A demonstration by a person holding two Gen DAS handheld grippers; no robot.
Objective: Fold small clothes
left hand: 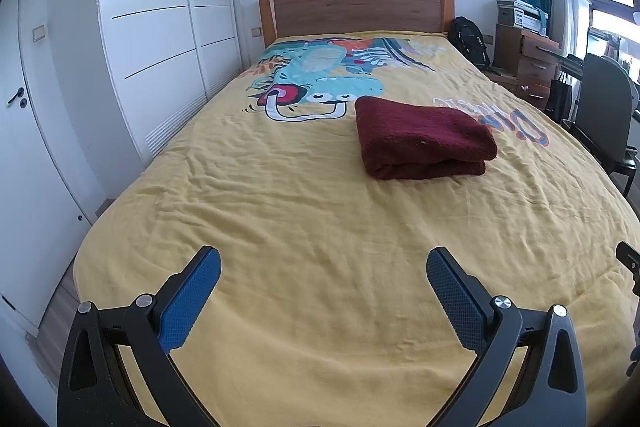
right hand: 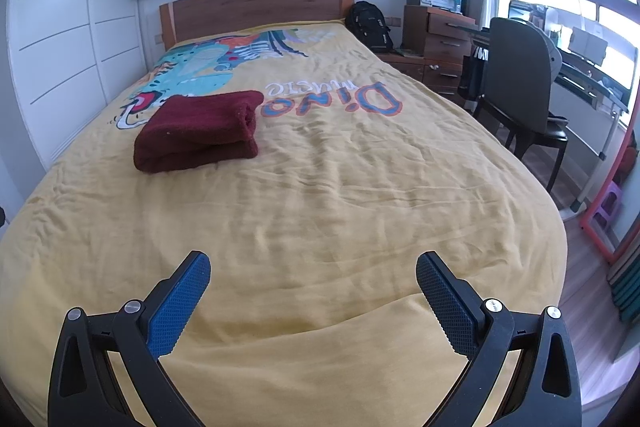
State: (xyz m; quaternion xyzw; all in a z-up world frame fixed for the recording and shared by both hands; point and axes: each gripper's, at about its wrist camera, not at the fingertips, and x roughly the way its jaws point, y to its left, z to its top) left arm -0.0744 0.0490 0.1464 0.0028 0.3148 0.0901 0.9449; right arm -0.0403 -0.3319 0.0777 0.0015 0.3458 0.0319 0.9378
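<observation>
A dark red fleece garment (left hand: 422, 139) lies folded into a thick rectangle on the yellow bedspread (left hand: 304, 211), near the middle of the bed. It also shows in the right wrist view (right hand: 198, 131), left of centre. My left gripper (left hand: 323, 263) is open and empty, held above the foot of the bed, well short of the garment. My right gripper (right hand: 313, 267) is open and empty too, also over the foot end of the bedspread (right hand: 340, 195). A bit of the right gripper (left hand: 630, 263) shows at the right edge of the left wrist view.
A wooden headboard (left hand: 356, 11) stands at the far end. White wardrobe doors (left hand: 152, 27) run along the left. A black backpack (right hand: 368, 25), wooden drawers (right hand: 438, 39), a dark chair (right hand: 520, 95) and a desk are to the right.
</observation>
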